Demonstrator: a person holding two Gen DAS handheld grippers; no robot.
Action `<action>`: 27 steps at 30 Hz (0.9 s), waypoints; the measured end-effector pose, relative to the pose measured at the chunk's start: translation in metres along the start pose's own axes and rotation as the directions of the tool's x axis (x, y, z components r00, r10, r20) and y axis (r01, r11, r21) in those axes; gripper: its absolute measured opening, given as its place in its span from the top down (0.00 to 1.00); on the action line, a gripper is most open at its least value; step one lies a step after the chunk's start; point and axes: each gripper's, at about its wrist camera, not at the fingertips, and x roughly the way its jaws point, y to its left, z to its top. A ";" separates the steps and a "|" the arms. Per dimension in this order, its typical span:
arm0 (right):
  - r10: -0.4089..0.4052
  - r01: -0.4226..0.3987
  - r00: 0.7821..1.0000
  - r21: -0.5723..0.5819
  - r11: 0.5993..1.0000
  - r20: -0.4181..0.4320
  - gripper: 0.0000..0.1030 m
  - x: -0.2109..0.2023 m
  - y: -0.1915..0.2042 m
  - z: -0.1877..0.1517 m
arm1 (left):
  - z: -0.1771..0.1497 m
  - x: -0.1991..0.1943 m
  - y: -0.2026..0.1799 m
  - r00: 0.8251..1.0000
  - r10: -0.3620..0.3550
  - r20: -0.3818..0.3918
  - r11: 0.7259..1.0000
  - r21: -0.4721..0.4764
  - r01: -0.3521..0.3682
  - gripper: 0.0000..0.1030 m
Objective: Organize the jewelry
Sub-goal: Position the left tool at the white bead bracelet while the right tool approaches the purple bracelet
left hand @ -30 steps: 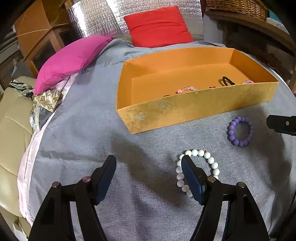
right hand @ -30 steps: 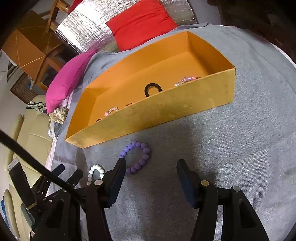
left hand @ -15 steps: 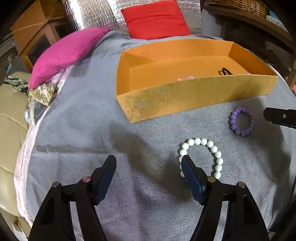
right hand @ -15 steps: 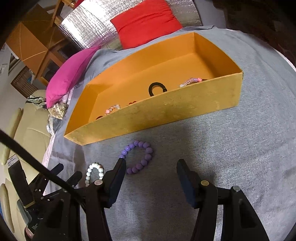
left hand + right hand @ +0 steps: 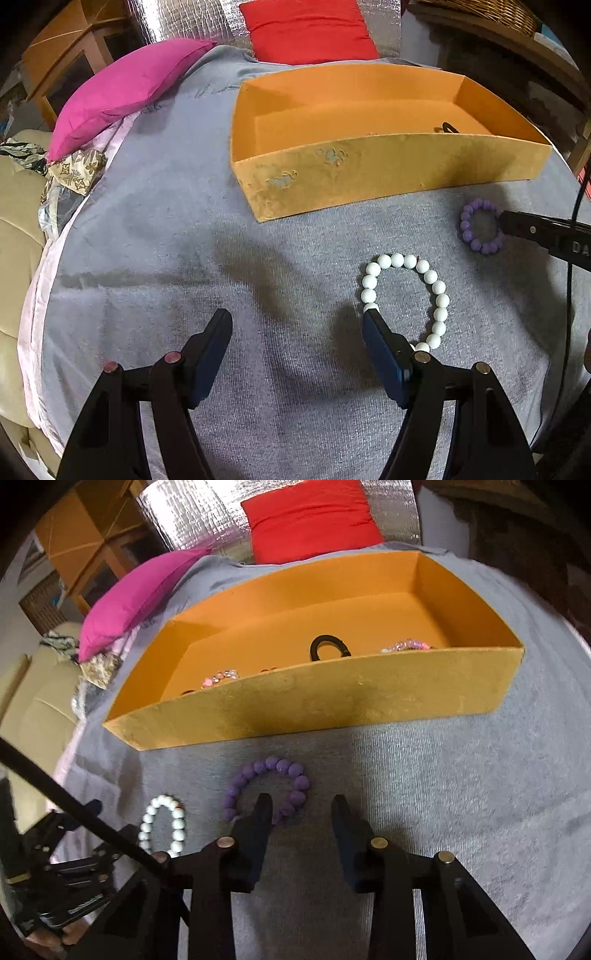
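Far left in the left wrist view: a pink pillow [image 5: 125, 92] on the edge of the grey cloth [image 5: 155, 236], with a tan seat [image 5: 14, 229] beside it. Further back, a red pillow [image 5: 310, 29] against a shiny silver sheet [image 5: 192, 18]. In the middle, an orange box [image 5: 369, 173] sitting on the grey cloth, open on top, with a small black ring [image 5: 447, 127] peeking over its front wall. Down low, the left claw [image 5: 297, 325] wide open, holding nothing, its right finger [image 5: 384, 350] touching the near side of the white bead bracelet [image 5: 406, 295] and covering a few beads. Lying flat on the cloth, that white bracelet, in front of the box. Just to the right, a purple bead bracelet [image 5: 480, 230], near the right end of the box, with one dark finger of the right claw reaching over its right side. In the right wrist view, from the left: the white bead bracelet [image 5: 162, 823], then the purple bead bracelet [image 5: 269, 786], both on the cloth in front of the box [image 5: 332, 705]. Right claw [image 5: 301, 803] open about halfway, not gripping yet, its left finger [image 5: 258, 823] poking inside the purple loop and its right finger outside it. Inside the box: pink sparkly beads [image 5: 221, 677] on the left, the black ring [image 5: 328, 648] in the middle, more pink beads [image 5: 406, 645] on the right.
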 end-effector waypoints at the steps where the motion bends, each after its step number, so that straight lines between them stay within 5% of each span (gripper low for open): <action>1: -0.009 0.009 1.000 -0.004 1.000 0.003 0.71 0.002 0.001 0.000 | -0.001 0.000 -0.001 1.000 0.001 -0.002 1.000 -0.001 -0.001 0.29; 9: -0.112 0.116 0.992 -0.075 0.990 0.052 0.84 0.009 0.013 0.001 | 0.000 0.000 -0.010 1.000 -0.014 -0.007 1.000 0.008 0.014 0.29; 19: -0.192 0.198 0.979 -0.082 0.977 0.067 0.84 0.000 -0.003 0.000 | 0.001 0.002 -0.023 1.000 -0.025 -0.016 0.999 0.024 0.026 0.29; 27: -0.151 0.153 0.988 -0.028 0.988 0.038 0.84 -0.007 -0.026 0.003 | 0.004 -0.003 -0.033 0.999 -0.036 0.004 0.999 0.030 0.036 0.29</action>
